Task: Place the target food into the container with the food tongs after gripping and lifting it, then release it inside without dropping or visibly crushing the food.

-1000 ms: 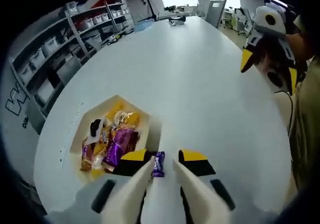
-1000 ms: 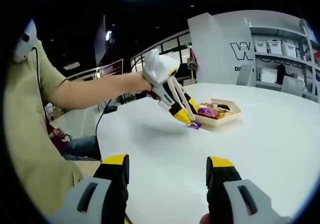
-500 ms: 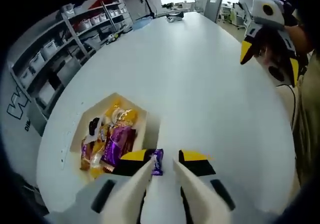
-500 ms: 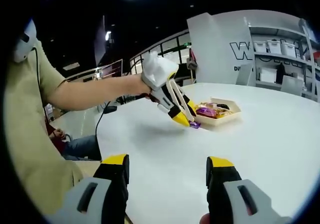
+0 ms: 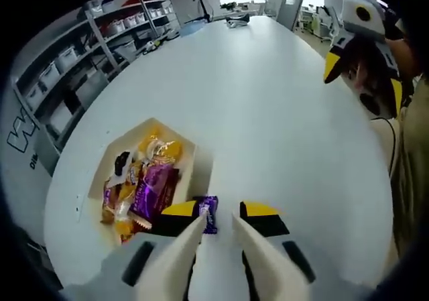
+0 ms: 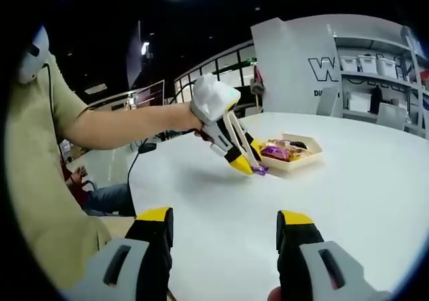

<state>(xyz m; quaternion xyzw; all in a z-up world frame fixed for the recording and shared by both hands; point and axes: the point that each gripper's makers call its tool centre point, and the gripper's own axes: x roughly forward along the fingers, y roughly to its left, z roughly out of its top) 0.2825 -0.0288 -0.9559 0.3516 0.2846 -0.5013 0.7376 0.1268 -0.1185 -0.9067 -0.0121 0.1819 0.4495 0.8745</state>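
The left gripper [image 5: 216, 224] is clamped on a small purple candy wrapper [image 5: 208, 212], pinched between the tips of its 2 white tong arms with their yellow-and-black ends. In the left gripper view the candy hangs just beside the near right wall of the container [image 5: 202, 155], a shallow cream box with angled corners sitting on the white table [image 5: 268, 106]. Whether the candy is over the rim or only next to it is hard to tell from here. In the right gripper view the same gripper [image 6: 251, 168] slants down from the person's outstretched arm [image 6: 127, 123], and the purple candy [image 6: 260, 170] is lifted a little off the table, close to the near edge of the box [image 6: 295, 161].

Inside the box lies a heap of wrapped snacks [image 5: 137, 184]: a larger purple packet, orange and gold wrappers, and 1 dark piece toward the far side.

The right gripper [image 6: 224, 247] is held low near the table edge, its 2 yellow-and-black jaws spread wide apart with nothing between them. In the left gripper view it [image 5: 362, 53] is off at the far right, well away from the box.

Grey shelves [image 5: 80, 59] loaded with bins stand past the table.
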